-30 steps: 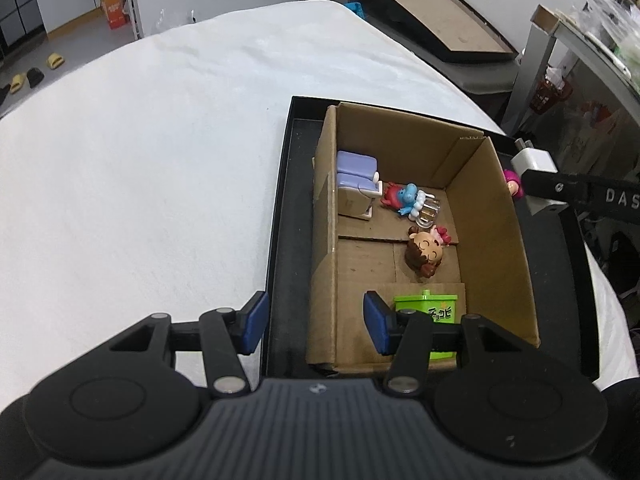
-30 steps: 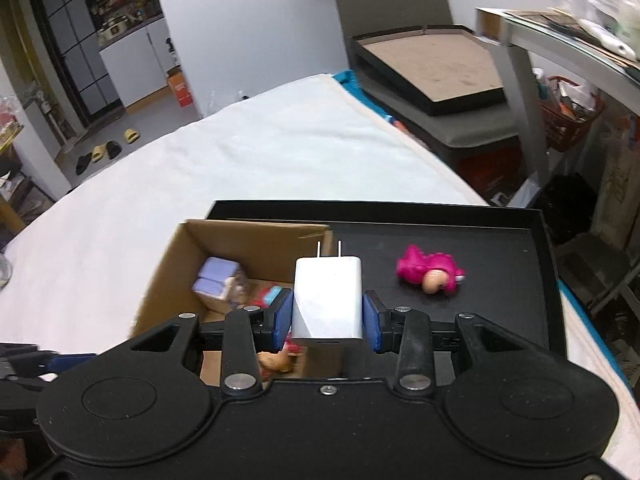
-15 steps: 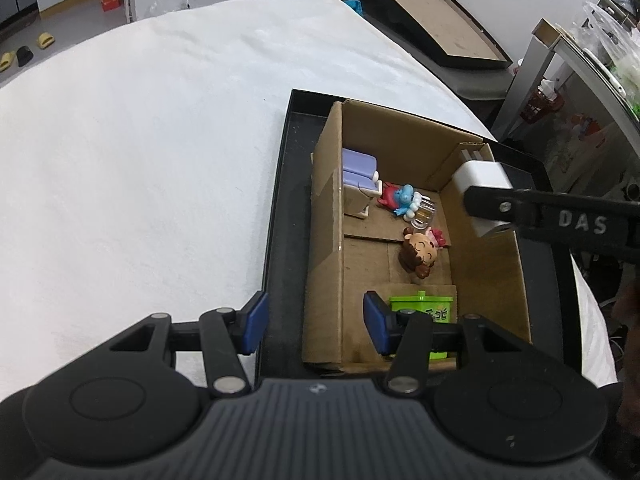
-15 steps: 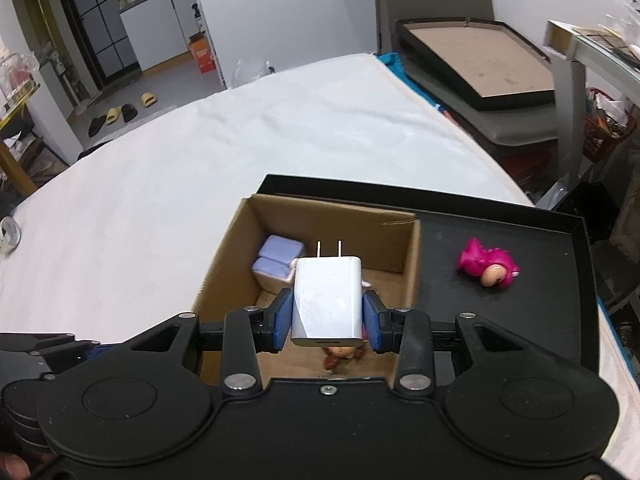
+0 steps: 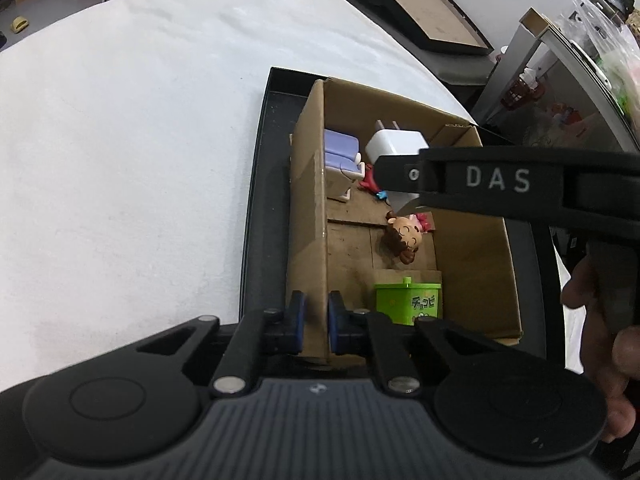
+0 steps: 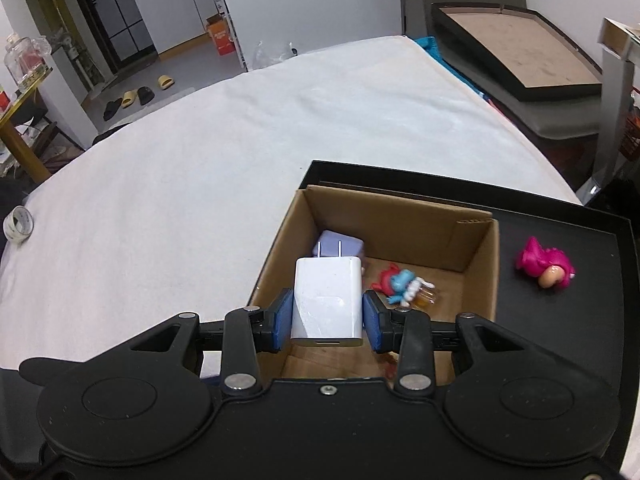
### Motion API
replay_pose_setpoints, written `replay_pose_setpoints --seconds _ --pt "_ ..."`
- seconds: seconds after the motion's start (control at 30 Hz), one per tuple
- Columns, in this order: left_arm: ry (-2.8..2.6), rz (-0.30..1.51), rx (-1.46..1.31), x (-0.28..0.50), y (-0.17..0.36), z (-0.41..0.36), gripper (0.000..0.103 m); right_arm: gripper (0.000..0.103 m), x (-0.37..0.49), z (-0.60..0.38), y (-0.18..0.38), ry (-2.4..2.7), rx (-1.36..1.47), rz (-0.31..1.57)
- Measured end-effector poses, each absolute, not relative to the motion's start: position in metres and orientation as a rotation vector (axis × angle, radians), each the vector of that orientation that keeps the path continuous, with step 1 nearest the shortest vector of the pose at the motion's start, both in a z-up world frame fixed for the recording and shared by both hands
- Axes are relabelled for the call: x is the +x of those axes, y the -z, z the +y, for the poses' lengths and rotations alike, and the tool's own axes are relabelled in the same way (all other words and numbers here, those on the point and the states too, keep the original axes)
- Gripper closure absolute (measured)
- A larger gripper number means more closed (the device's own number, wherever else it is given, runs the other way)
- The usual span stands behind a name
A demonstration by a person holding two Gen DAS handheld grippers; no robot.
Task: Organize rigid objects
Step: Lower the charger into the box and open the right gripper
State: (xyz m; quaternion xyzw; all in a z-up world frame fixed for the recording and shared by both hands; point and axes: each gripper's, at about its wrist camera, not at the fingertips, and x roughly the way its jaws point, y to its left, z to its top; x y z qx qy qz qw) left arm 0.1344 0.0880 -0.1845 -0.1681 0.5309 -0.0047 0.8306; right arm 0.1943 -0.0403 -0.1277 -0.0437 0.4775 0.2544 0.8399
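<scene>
A cardboard box (image 5: pixel 308 184) (image 6: pixel 400 210) stands in a black tray (image 6: pixel 560 240). My left gripper (image 5: pixel 314 322) is shut on the box's near-left wall. My right gripper (image 6: pixel 328 318) is shut on a white charger plug (image 6: pixel 328 300) (image 5: pixel 394 146) and holds it over the far part of the box. Inside lie a lilac toy armchair (image 5: pixel 340 156), a red-and-blue figure (image 6: pixel 398 282), a brown-haired doll (image 5: pixel 404 238) and a green toy carton (image 5: pixel 408 302). A pink toy (image 6: pixel 544 260) lies on the tray to the right of the box.
The tray sits on a white cloth-covered table (image 6: pixel 200 168). A roll of tape (image 6: pixel 18 224) lies at the table's far left. A framed board (image 6: pixel 516 52) and metal shelving (image 5: pixel 560 80) stand beyond the table's right side.
My right gripper has carried the charger leftward from over the tray to above the box. My left gripper has moved forward and closed on the box wall.
</scene>
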Motion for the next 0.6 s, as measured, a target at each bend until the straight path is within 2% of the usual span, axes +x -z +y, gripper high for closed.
replay_pose_setpoints --seconds 0.2,0.27,0.6 --pt "0.013 1.124 -0.356 0.135 0.185 0.088 0.092 0.065 0.193 -0.031 0.132 -0.55 -0.114 1.021" --pt "0.012 1.126 -0.363 0.135 0.185 0.089 0.092 0.054 0.193 -0.032 0.132 -0.515 -0.119 1.008" --pt "0.003 1.117 -0.344 0.133 0.182 0.086 0.092 0.054 0.193 -0.067 0.13 -0.467 -0.067 0.998"
